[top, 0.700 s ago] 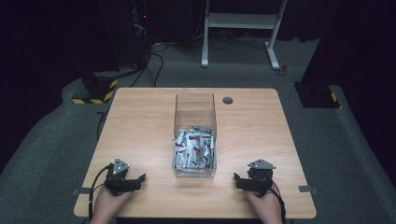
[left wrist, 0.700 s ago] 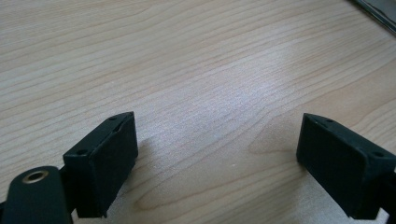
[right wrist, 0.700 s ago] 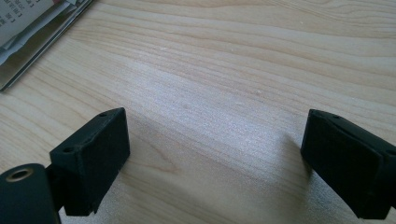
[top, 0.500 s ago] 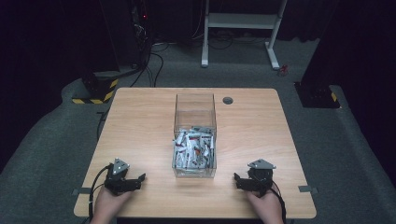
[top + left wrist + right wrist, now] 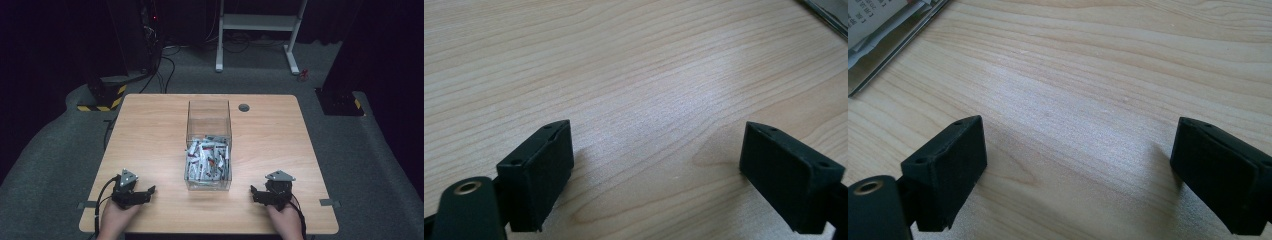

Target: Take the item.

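Nothing has moved since earlier: left gripper (image 5: 145, 192) and right gripper (image 5: 256, 192) rest on the table's (image 5: 150, 130) near edge, jaws apart and empty, flanking the clear bin (image 5: 209, 150) of small packets (image 5: 207, 160), seemingly poised to start.

One wooden table (image 5: 150, 130) is seen, and one clear plastic box (image 5: 208, 112) is counted at its middle. Many small white tubes (image 5: 207, 160) are heaped in the near half of the box; their exact number cannot be told, as they overlap. One round dark hole (image 5: 243, 107) is counted in the tabletop, far right of the box. Two grippers are counted: the left gripper (image 5: 148, 191) near left and the right gripper (image 5: 254, 192) near right, each with two black jaws set apart and each held by one hand.
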